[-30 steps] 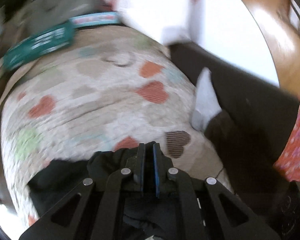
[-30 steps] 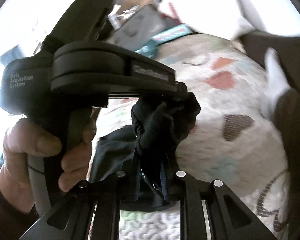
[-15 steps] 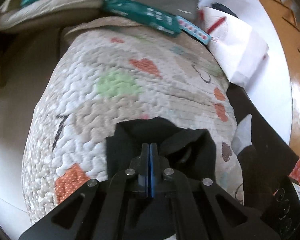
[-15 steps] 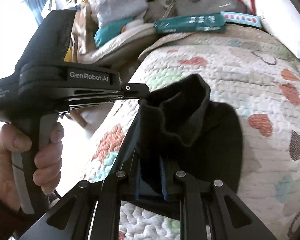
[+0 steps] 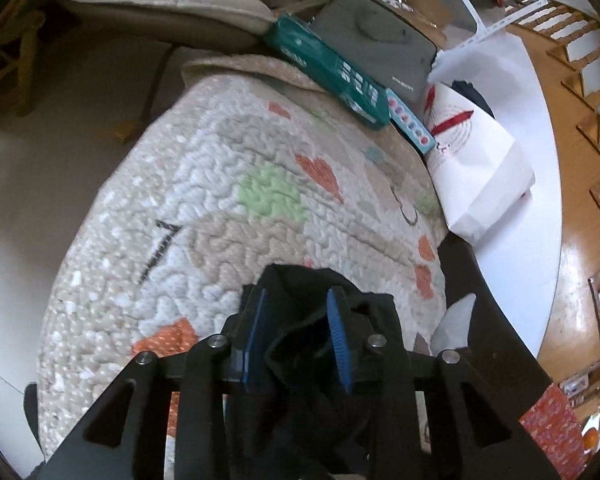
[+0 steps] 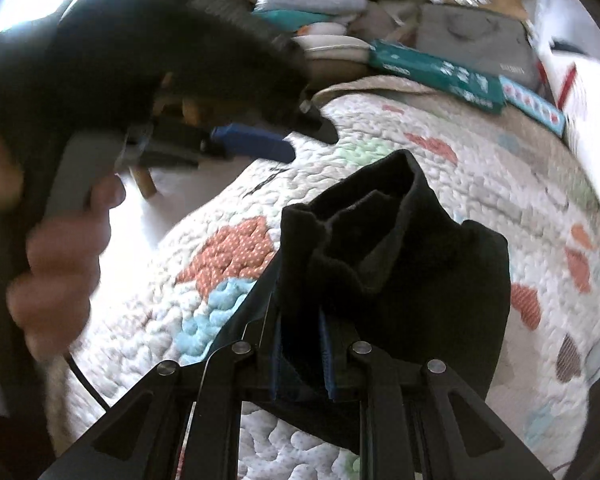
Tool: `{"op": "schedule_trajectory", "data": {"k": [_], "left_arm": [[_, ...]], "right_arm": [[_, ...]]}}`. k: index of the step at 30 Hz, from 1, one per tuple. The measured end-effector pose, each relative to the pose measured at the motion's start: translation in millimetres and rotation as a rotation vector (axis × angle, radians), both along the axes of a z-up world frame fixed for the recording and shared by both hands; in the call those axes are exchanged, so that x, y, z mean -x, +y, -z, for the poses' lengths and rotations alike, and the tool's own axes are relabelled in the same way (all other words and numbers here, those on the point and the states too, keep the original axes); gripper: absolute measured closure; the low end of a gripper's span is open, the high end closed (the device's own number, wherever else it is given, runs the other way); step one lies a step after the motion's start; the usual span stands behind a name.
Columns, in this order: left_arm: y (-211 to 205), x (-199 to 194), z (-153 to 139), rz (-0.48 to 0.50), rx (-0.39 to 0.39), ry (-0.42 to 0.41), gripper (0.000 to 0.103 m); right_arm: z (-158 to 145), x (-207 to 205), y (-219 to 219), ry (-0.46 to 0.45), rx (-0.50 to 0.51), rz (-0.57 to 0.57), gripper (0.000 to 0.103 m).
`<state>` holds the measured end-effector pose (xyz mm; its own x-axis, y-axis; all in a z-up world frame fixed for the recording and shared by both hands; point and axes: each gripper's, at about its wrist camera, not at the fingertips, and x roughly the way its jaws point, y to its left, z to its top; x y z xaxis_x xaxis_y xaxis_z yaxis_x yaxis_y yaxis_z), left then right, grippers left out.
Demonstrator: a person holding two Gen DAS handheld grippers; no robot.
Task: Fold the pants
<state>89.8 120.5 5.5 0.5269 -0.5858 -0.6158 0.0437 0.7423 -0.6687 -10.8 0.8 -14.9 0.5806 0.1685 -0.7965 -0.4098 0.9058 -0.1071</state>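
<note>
My left tongs [image 5: 296,334] have just been opening: the blue pads stand apart with the black pants [image 5: 320,360] bunched loosely between them, no squeeze that I can see. Right tongs [image 6: 303,350] are clamped on a fold of the same pants, which drape onto the heart-print quilt [image 5: 228,184]. My guess is one fold is getting laid down and released; it's lumpy, so smoothing and probably another fold remain. Beyond that sit a teal box [image 5: 332,68] and a grey case [image 5: 376,40]; their lettering is too blurry to read.
</note>
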Motion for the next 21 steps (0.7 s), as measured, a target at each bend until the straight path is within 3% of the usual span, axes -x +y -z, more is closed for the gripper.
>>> {"op": "schedule_trajectory", "data": {"k": [2, 5, 7, 9, 12, 15, 19, 21], "left_arm": [[2, 1, -5, -0.012, -0.039, -0.013, 0.067], [1, 2, -9, -0.032, -0.118, -0.028, 0.063], [1, 2, -7, -0.037, -0.132, -0.022, 0.063], [2, 2, -5, -0.038, -0.12, -0.014, 0.063], [-2, 6, -6, -0.032, -0.113, -0.02, 0.063], [-18, 13, -12, 0.023, -0.098, -0.068, 0.063], [-46, 11, -15, 0.117, -0.087, -0.109, 0.056], [-59, 0, -6, 0.127, -0.133, -0.087, 0.053]], "right_arm": [[7, 7, 10, -0.028, 0.071, -0.035, 0.084], [17, 20, 23, -0.078, 0.182, -0.09, 0.07], [17, 32, 29, -0.093, 0.202, -0.144, 0.039], [13, 49, 35, -0.119, 0.217, -0.202, 0.028], [2, 78, 38, -0.156, 0.242, -0.29, 0.027], [-11, 92, 19, -0.128, 0.205, -0.293, 0.027], [-31, 85, -32, -0.081, 0.116, -0.14, 0.027], [-37, 71, -65, -0.051, 0.058, -0.016, 0.027]]}}
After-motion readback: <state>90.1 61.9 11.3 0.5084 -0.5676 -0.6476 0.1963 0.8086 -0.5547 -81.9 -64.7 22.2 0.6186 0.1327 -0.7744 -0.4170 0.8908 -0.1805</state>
